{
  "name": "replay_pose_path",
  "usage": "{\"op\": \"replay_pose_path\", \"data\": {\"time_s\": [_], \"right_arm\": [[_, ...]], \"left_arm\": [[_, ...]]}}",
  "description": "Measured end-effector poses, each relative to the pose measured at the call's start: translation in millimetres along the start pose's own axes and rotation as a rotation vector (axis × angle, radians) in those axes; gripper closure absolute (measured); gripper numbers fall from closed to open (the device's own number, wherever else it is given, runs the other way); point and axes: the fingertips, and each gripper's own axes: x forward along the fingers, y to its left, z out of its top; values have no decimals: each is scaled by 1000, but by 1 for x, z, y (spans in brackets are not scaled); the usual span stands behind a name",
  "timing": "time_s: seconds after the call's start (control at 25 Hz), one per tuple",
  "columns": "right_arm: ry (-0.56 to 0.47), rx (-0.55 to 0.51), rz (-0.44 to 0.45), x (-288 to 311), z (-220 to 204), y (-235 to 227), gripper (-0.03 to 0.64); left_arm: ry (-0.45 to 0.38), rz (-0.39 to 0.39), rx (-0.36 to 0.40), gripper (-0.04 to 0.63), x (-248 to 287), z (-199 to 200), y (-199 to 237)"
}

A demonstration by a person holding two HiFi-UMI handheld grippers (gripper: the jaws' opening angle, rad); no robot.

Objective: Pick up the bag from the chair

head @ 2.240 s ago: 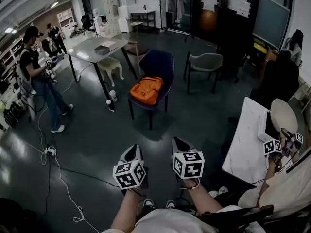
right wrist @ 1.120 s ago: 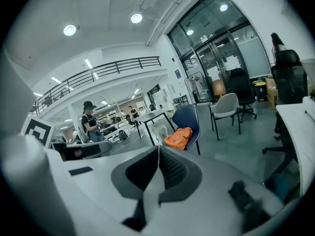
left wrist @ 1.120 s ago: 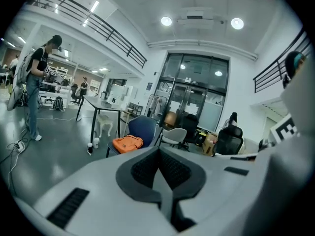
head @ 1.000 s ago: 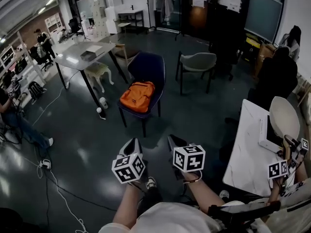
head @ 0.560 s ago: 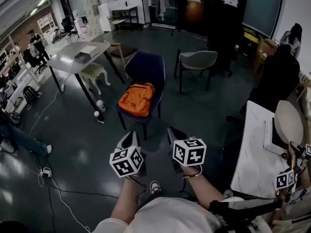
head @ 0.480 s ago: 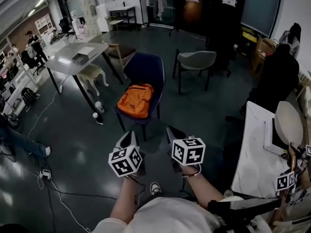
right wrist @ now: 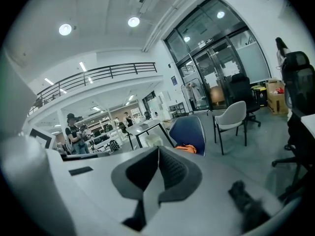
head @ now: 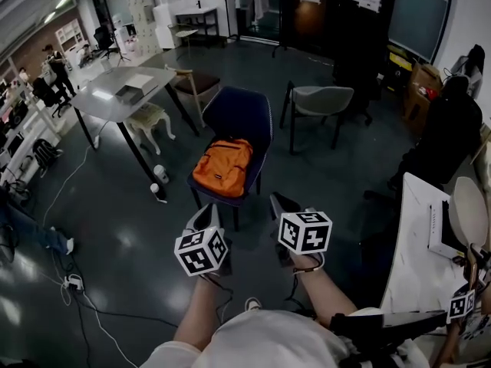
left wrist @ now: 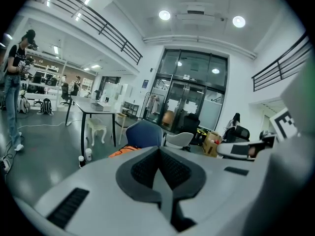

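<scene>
An orange bag (head: 222, 167) lies flat on the seat of a dark blue chair (head: 244, 113) in the middle of the head view. Both grippers are held side by side just short of the chair's front edge, apart from the bag. The left gripper (head: 205, 219) is shut and empty, and so is the right gripper (head: 280, 204). In the left gripper view a sliver of the bag (left wrist: 123, 151) shows above the shut left gripper (left wrist: 159, 151), in front of the chair (left wrist: 145, 134). The right gripper view shows the bag (right wrist: 187, 148) on the chair (right wrist: 189, 132) beyond the shut right gripper (right wrist: 158, 151).
A grey table (head: 123, 94) with a white stool (head: 149, 117) under it stands left of the chair, two small bottles (head: 157, 182) by its leg. A grey chair (head: 322, 98) is behind on the right. A white table (head: 418, 236) sits at right. Cables (head: 77, 282) cross the floor at left.
Both grippers have moved forward together toward the chair, which with its bag now sits closer and larger in the head view. Both stay shut.
</scene>
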Motion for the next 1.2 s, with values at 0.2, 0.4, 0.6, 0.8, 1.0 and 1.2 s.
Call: {"op": "replay_pose_path", "data": {"time_s": [0.2,0.4,0.6,0.8,1.0,1.2], "right_arm": [[11,-6,-8,29,10,4,584],[16,-2,-27,46,12,5,583],[31,13,-41,61,10,3,583],[56,19,-49,72,7,5,584],[89,4,-47,85,5,5,584],[97,-7,-22,112,7,5,584]], "left_arm": [[2,4,-8,583,19,14,26],[6,2,-18,583,34,20,44],[26,-9,-23,584,44,18,54],[37,-4,-32,583,48,19,62],[38,23,-64,583,51,17,75],[36,54,-82,583,63,13,91]]}}
